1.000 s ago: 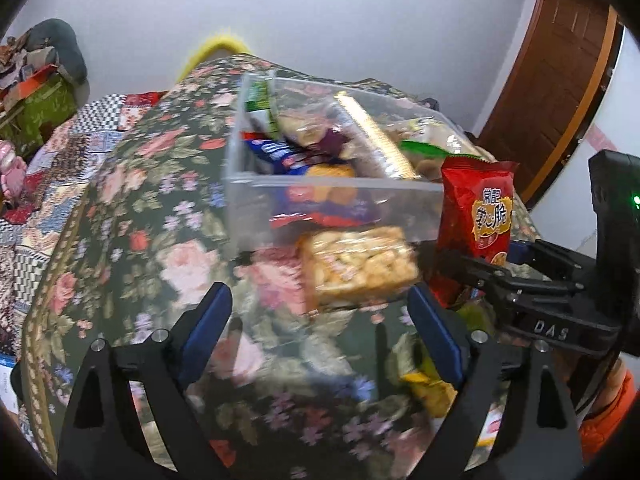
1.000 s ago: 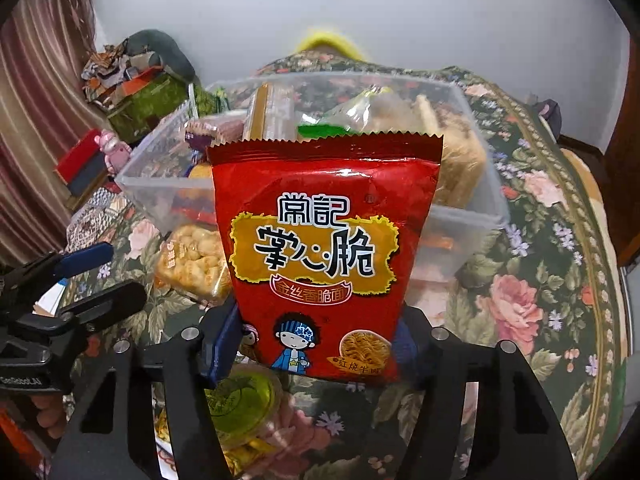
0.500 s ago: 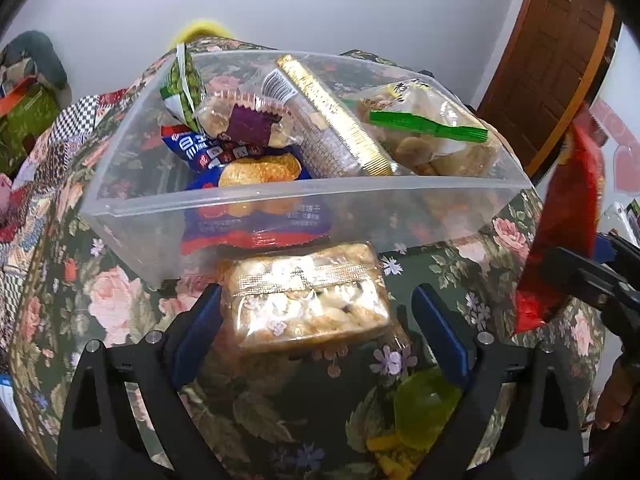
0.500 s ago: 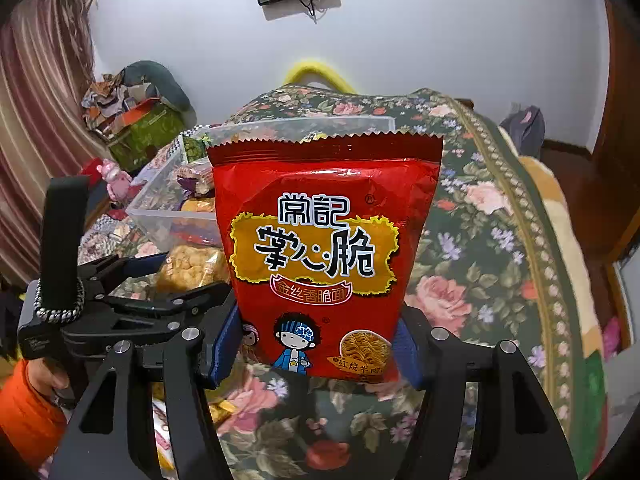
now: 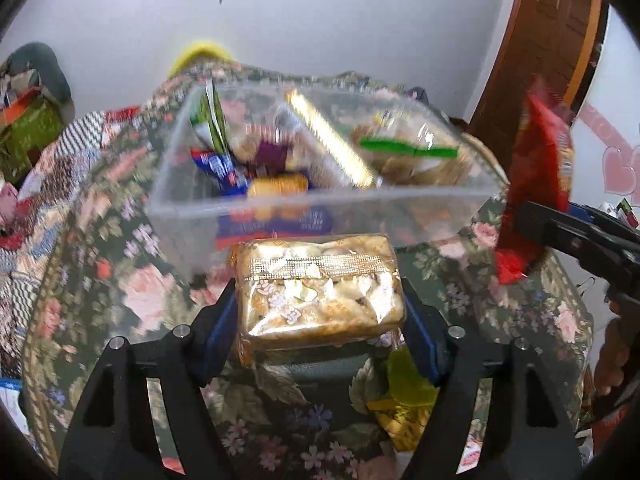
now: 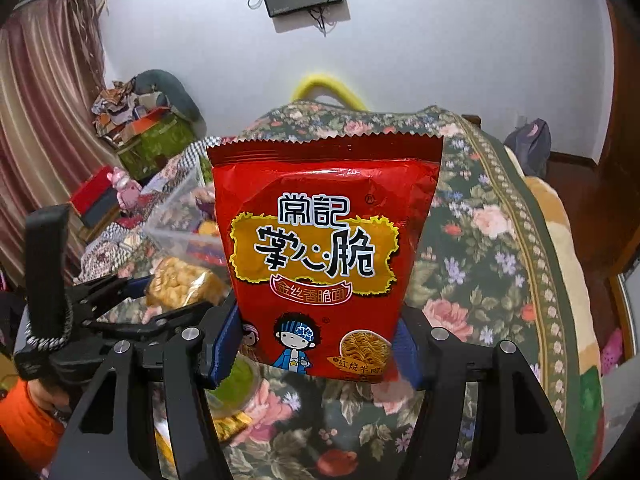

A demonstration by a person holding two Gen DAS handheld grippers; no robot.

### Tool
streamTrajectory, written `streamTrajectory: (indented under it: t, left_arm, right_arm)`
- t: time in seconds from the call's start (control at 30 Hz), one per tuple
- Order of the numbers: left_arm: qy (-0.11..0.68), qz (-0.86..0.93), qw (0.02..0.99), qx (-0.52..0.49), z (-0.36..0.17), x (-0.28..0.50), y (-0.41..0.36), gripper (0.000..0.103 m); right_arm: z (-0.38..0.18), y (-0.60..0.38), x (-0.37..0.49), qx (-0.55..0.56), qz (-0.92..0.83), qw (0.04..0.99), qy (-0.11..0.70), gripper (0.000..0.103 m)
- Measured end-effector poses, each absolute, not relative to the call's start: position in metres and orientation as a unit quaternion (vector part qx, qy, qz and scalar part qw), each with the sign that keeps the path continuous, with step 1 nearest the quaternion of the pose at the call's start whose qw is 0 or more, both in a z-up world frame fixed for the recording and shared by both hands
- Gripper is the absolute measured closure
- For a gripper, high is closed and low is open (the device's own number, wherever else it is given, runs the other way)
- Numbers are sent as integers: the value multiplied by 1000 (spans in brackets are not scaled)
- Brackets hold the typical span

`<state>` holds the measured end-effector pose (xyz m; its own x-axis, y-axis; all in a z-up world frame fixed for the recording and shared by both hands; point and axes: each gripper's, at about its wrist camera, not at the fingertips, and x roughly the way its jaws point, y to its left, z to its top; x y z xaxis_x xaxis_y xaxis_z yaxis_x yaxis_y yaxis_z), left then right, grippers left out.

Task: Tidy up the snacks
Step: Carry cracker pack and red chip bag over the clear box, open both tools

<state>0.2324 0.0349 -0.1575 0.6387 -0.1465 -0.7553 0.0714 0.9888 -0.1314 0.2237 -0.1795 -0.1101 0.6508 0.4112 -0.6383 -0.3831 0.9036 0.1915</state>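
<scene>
The clear plastic storage bin (image 5: pixel 320 200) on the floral-cloth worktop (image 5: pixel 132 292) already holds several packets, so the sorting looks well underway. Two more are mid-air: the left gripper (image 5: pixel 320 320) has its fingers clamped on a clear-wrapped golden cracker block (image 5: pixel 318 288) just short of the bin, the right gripper (image 6: pixel 316 344) pinches an upright red crinkly noodle-snack bag (image 6: pixel 320 256) off to the bin's right. Yellow and green wrappers (image 5: pixel 404 400) on the cloth are yet to go.

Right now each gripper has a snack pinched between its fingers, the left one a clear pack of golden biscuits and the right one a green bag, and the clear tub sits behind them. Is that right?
Not quite: the bag in the right gripper is red, not green. The right wrist view shows the red snack bag held upright between the fingers. The rest holds: the left gripper pinches the clear biscuit pack, with the clear tub behind.
</scene>
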Motion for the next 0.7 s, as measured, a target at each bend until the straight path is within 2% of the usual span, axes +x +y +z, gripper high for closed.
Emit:
streamTrajectory:
  t: [0.33, 0.7]
  left_arm:
    - [370, -55, 925, -69, -95, 244, 46, 29]
    - [357, -38, 931, -66, -83, 292, 57, 29]
  right_arm:
    - [-72, -166, 244, 14, 220, 926, 308, 42]
    - [-58, -142, 287, 9, 197, 938, 285, 42]
